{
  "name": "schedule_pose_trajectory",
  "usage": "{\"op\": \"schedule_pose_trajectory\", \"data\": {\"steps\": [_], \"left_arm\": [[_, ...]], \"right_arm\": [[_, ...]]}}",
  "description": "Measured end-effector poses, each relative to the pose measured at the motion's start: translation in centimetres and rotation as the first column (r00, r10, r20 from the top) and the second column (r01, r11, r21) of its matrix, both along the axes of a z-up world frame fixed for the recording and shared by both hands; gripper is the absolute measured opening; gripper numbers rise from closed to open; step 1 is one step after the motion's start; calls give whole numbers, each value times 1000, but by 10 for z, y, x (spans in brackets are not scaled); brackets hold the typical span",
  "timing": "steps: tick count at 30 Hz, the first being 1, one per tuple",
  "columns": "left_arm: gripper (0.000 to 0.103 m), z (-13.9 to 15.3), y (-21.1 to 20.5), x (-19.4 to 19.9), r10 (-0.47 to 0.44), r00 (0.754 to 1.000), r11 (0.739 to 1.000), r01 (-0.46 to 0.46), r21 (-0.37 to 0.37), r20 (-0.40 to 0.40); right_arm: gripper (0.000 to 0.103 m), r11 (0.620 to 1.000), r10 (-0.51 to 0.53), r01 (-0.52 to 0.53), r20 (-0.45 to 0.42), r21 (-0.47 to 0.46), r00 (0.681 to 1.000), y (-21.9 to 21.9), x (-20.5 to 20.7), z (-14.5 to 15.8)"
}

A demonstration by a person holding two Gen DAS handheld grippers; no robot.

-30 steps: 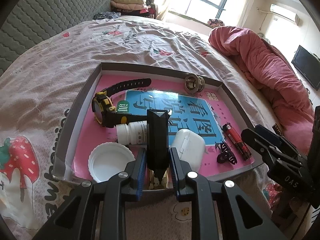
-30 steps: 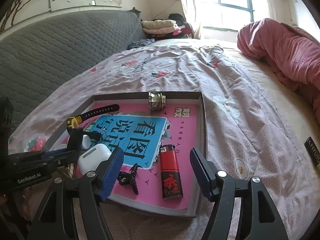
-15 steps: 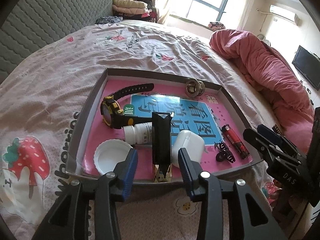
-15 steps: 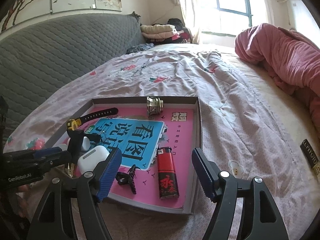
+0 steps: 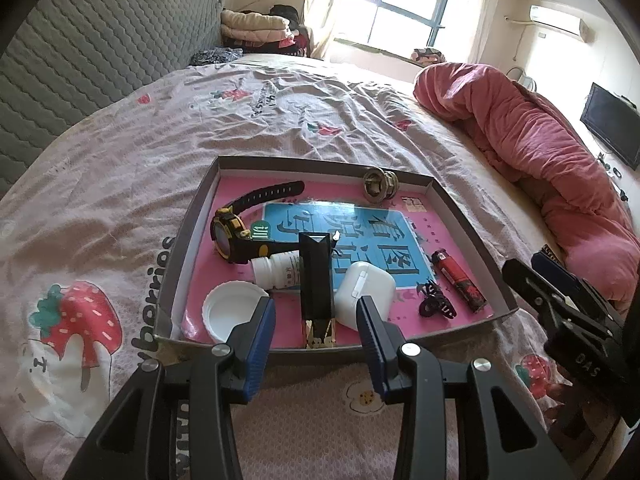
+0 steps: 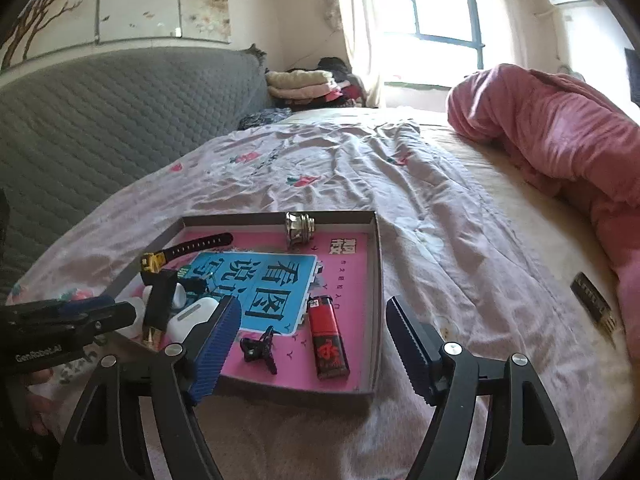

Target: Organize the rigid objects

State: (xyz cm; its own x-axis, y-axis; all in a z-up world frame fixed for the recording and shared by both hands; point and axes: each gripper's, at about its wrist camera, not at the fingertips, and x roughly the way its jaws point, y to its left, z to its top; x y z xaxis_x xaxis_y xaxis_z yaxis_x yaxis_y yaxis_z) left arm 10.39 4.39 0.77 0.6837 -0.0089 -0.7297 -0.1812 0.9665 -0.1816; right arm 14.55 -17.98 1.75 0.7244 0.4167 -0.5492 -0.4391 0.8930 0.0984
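**Black box set down in the tray, both grippers empty**

My left gripper [image 5: 316, 322] stands apart with nothing pressed between its pads; the long black box [image 5: 316, 280] lies in line with the gap but free of it, its near end propped on the front wall of the tray [image 5: 188, 224]. I take that as a finished placement. My right gripper [image 6: 312, 340] is spreading wider, and it holds nothing.

The tray sits on the bed. The box rests between a white pill bottle [image 5: 276, 270] and a white earbud case [image 5: 366, 292], touching or nearly so. Crowding a next pick: the watch [image 5: 236, 236], white lid [image 5: 230, 316], hair clip [image 6: 260, 348] and red lighter [image 6: 326, 338]. One dark item [image 6: 592, 300] lies outside on the sheet, probably next.
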Motion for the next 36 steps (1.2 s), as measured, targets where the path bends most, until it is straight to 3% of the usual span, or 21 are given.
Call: {"op": "schedule_pose_trajectory", "data": {"steps": [4, 6, 8, 24, 30, 36], "left_arm": [[43, 6, -1, -6, 5, 1000, 1000, -5, 17, 10], [57, 10, -2, -11, 8, 1000, 999, -9, 42, 23], [63, 13, -1, -15, 13, 999, 998, -15, 61, 31], [63, 29, -1, -51, 13, 999, 994, -18, 107, 44], [63, 28, 2, -60, 23, 999, 998, -25, 57, 31], [63, 23, 7, -74, 108, 994, 994, -108, 32, -4]], "right_arm": [[76, 999, -39, 39, 3, 3, 999, -7, -8, 3], [76, 998, -59, 59, 3, 3, 998, -8, -12, 4], [76, 997, -76, 76, 12, -2, 997, -10, -19, 5], [76, 996, -69, 71, 42, -45, 997, 1, -56, 8], [76, 997, -43, 46, 40, -69, 998, 6, -73, 8], [76, 996, -9, 12, 30, -88, 999, 11, -90, 7]]}}
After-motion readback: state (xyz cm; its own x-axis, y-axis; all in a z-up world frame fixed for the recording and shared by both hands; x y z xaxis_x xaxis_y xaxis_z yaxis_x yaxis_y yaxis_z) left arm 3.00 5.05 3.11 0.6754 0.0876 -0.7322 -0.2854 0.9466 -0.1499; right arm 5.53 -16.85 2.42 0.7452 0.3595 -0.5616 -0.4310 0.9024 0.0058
